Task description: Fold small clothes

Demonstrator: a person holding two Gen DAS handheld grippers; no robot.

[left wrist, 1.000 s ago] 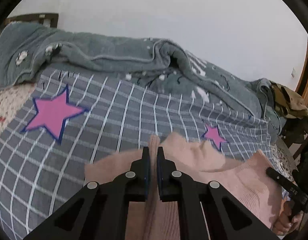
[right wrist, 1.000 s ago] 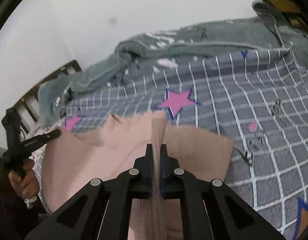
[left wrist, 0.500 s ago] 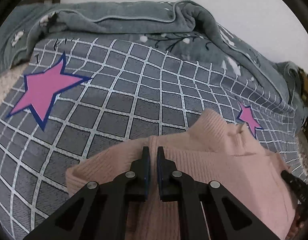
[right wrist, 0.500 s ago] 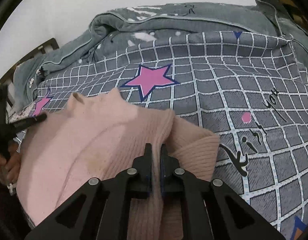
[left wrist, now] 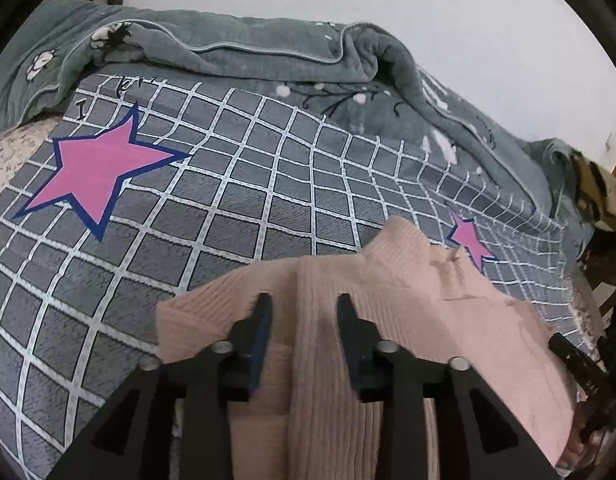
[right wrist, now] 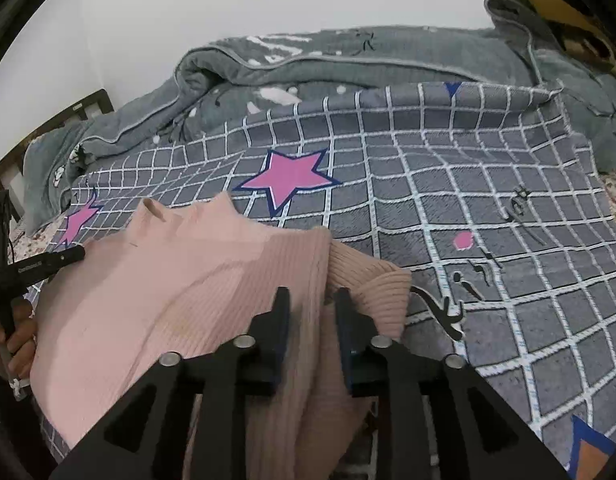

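A small pink ribbed sweater (left wrist: 387, 292) lies flat on the grey checked bedspread (left wrist: 236, 200), collar toward the far side. It also shows in the right wrist view (right wrist: 180, 280). My left gripper (left wrist: 304, 308) is open, its fingers astride a raised fold at the sweater's left shoulder. My right gripper (right wrist: 309, 300) is open over the fold at the right shoulder, beside the folded-in sleeve cuff (right wrist: 379, 292). Each gripper's tip shows in the other's view, the right at the sweater's right edge (left wrist: 575, 364), the left at its left edge (right wrist: 48, 266).
A rumpled grey-green quilt (left wrist: 236, 52) runs along the far side of the bed against the white wall. Pink stars (left wrist: 96, 168) mark the bedspread. A brown patterned cloth (left wrist: 599, 188) lies at the far right. A dark headboard (right wrist: 68, 116) stands at the left.
Both grippers lowered the sweater onto the bed and then opened, letting go of the shoulder folds. The sweater now lies flat.
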